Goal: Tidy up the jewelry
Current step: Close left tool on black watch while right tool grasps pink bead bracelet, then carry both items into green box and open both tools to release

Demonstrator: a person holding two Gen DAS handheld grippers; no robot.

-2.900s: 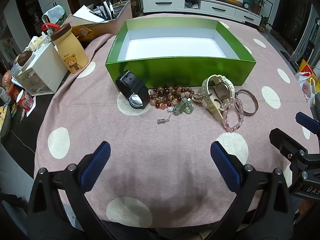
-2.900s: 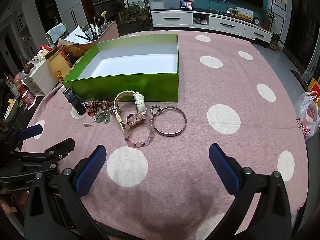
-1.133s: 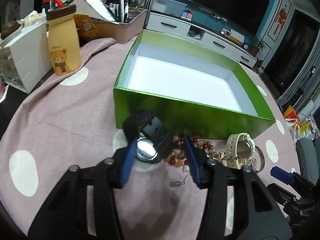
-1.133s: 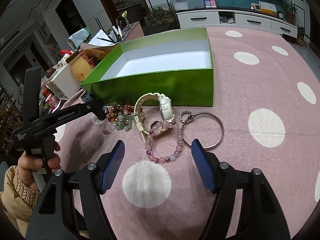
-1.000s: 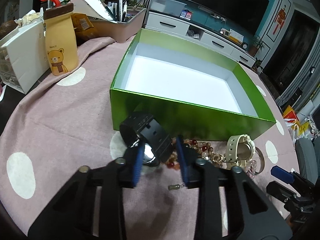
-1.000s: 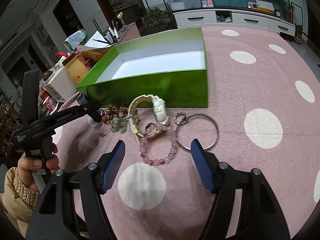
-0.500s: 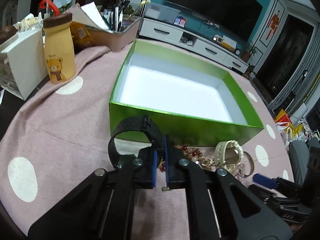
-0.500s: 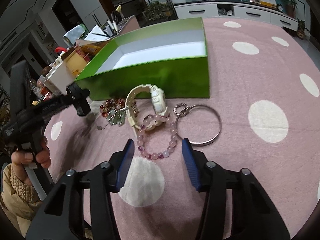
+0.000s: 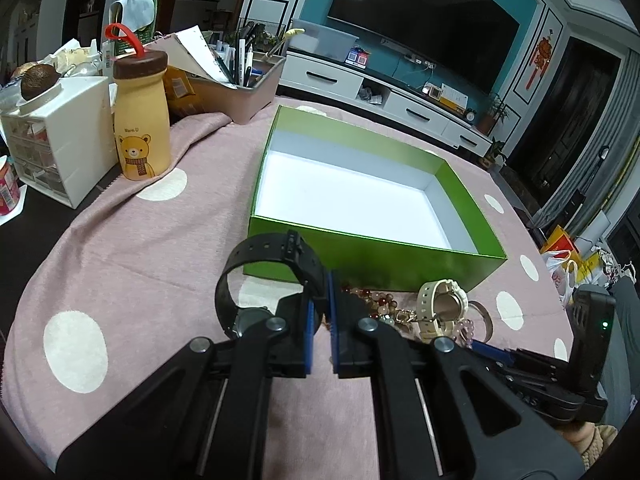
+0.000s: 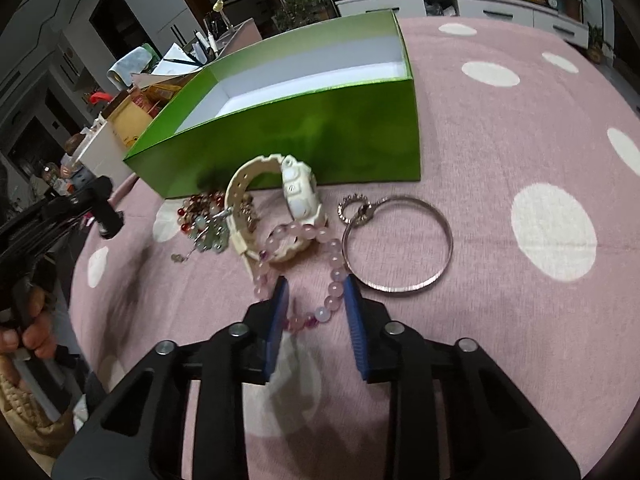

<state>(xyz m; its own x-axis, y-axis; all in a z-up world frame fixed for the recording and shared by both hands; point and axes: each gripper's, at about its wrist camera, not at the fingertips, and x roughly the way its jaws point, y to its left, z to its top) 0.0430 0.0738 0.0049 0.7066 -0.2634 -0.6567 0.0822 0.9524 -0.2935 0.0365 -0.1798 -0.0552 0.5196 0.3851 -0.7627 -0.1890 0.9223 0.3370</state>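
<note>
Left hand-held gripper point(image 9: 320, 300) grips black watch point(image 9: 260, 276), apparently lifted before green box point(image 9: 372, 244).

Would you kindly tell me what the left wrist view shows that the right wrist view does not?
Only the left wrist view: the left hand-held gripper shut on the black watch; the television.

Only the right wrist view: the pink bead bracelet between the right hand-held gripper pads, which have just been closing.

Both: green box, cream watch.

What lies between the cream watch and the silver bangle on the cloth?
In the right wrist view, the pink bead bracelet lies between the cream watch and the silver bangle.
</note>
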